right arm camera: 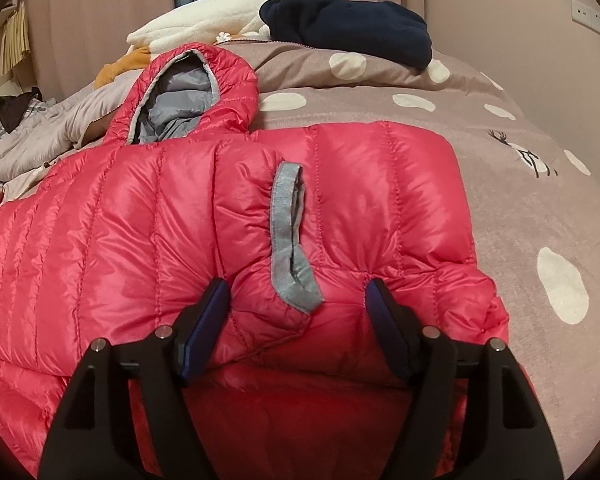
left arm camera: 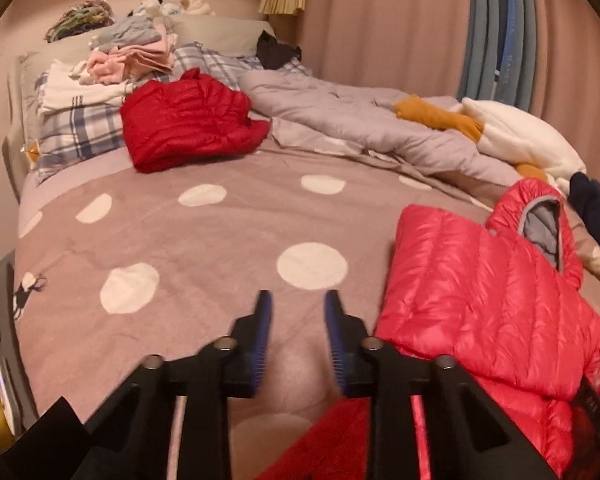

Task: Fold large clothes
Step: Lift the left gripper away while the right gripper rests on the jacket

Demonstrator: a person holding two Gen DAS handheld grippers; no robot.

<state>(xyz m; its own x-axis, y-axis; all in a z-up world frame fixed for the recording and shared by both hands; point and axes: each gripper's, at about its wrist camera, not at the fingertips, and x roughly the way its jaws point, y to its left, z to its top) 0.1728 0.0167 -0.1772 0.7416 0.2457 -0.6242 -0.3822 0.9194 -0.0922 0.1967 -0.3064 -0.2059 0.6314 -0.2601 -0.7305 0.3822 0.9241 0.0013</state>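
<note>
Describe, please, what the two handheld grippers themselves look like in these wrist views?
Both look alike. The left gripper and right gripper each have matte black angular plastic bodies with triangular cut-outs, round silver pivot pins along the linkages, and two fingers faced with dark blue pads; the left pads' edges show fine ridges. No cables, markings, hands or sleeves are visible.

- The left wrist view looks down along its gripper (left arm camera: 296, 300) across the bed (left arm camera: 204, 240) toward the pillows at upper left.
- The right wrist view sits close above the pink jacket (right arm camera: 140, 220), facing the curtains.
- Both share the pink jacket.
</note>
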